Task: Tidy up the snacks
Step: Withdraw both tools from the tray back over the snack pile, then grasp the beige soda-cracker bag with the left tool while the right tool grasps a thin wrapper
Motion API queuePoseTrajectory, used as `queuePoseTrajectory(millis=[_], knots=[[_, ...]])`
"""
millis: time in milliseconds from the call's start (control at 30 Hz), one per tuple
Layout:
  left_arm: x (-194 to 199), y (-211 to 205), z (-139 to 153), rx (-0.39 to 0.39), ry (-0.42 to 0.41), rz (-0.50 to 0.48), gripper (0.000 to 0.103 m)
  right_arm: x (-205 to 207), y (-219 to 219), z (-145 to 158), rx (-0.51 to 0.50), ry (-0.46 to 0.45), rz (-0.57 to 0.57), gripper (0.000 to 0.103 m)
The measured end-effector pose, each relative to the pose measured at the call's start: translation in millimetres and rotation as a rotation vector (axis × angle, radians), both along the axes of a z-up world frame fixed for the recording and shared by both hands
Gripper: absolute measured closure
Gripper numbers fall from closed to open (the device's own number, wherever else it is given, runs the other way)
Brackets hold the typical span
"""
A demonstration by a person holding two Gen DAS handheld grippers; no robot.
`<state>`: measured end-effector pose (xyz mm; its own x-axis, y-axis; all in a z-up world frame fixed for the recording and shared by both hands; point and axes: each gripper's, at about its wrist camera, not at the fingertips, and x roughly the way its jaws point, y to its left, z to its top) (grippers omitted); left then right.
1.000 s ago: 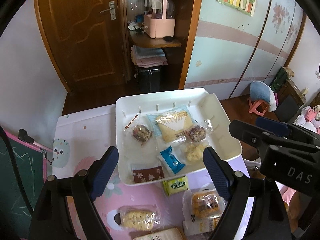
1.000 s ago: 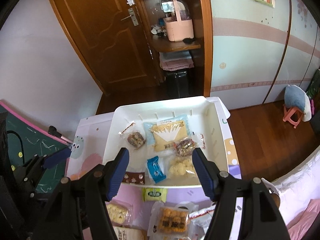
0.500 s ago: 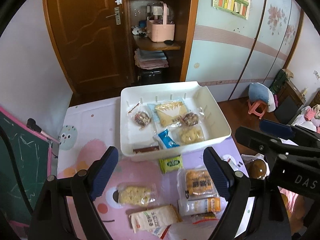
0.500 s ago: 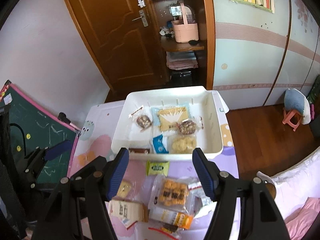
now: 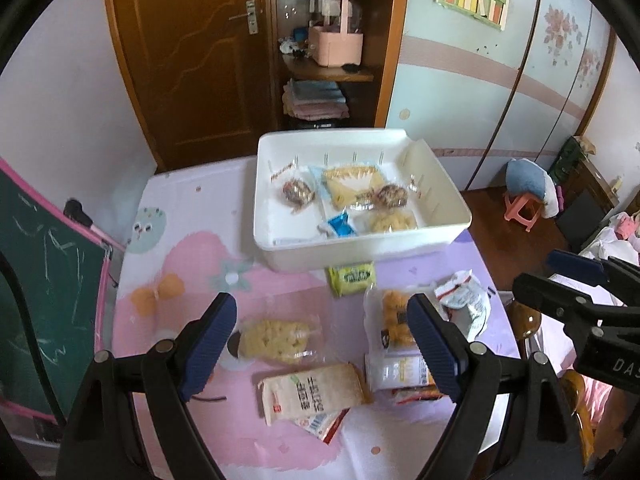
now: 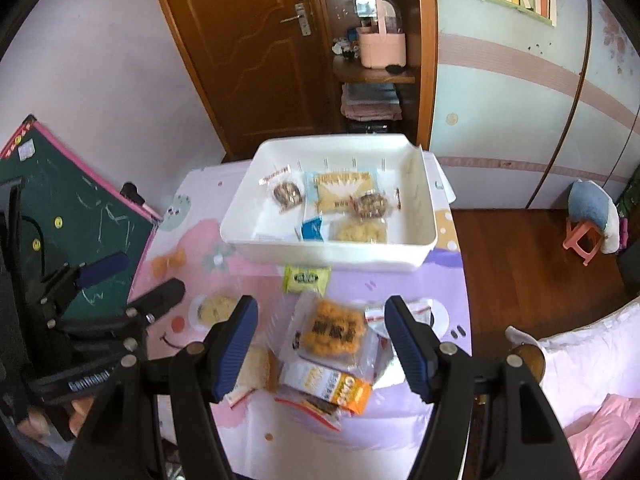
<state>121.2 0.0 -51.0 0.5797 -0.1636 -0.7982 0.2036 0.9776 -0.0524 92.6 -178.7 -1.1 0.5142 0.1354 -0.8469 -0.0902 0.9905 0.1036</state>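
Hovering above the near edge of a small table (image 5: 168, 264) with a pink and lilac cartoon cover, the left gripper (image 5: 322, 338) and the right gripper (image 6: 320, 336) both have their blue-padded fingers spread wide, with nothing between them. Closest to the grippers lies a loose cluster of wrapped snacks: a tan rice-cracker bag (image 5: 314, 392) with red print, an orange-and-white packet (image 6: 326, 384) and, just beyond it, a clear bag of orange fried puffs (image 6: 332, 330) partly overlapping it. To the left of these, a clear bag of pale yellow crisps (image 5: 278, 338) lies flat on the cover, and a crumpled white wrapper (image 5: 462, 292) sits toward the table's right edge. Farther on, a small green packet (image 6: 306, 278) rests just beside the front wall of a white plastic bin (image 6: 332, 256). Inside the bin lie a blue candy wrapper (image 6: 312, 228), a bag of yellow crisps (image 6: 360, 232), two round dark cookies in clear wrap (image 6: 286, 194) (image 6: 372, 204) and a yellow-and-white packet (image 6: 340, 192) near the back wall. Beyond the table stand a brown wooden door (image 6: 248, 40) and shelves holding a pink basket (image 6: 380, 46).
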Motion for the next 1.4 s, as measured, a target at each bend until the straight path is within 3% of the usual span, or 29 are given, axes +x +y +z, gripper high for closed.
queuePoseTrajectory(millis=[300,633,900,1000,1133,1233,1300,1400], knots=[[-16.7,16.2,-71.9,0.05,0.091,-0.044,0.017,-37.3,4.5,-64.7,-0.01,0.074,0.144,0.037],[-23.4,25.5,-150.1,0.221,0.155,-0.302,0.017,-64.7,32.0,-133.1,-0.14,0.128,0.297,0.037],[-13.5,9.1,-182.8,0.308,0.199,-0.508,0.017,-58.9,48.6,-160.3,-0.268,0.093,0.366,0.037],[-13.2,-1.1,-193.3,0.34,0.219,-0.579,0.017,-57.5,52.8,-168.8,-0.295,0.102,0.394,0.045],[-6.3,-4.3,-195.0,0.307,0.241,-0.609,0.017,-55.9,53.6,-181.5,-0.322,0.134,0.402,0.066],[0.7,-2.0,-194.3,0.255,0.272,-0.61,0.025,-54.9,50.0,-187.7,-0.294,0.161,0.387,0.082],[3.5,0.0,-191.8,0.231,0.278,-0.608,0.038,-55.6,47.3,-187.0,-0.268,0.165,0.373,0.083],[2.7,2.1,-188.7,0.223,0.267,-0.593,0.045,-55.6,45.5,-185.6,-0.223,0.177,0.36,0.087]])
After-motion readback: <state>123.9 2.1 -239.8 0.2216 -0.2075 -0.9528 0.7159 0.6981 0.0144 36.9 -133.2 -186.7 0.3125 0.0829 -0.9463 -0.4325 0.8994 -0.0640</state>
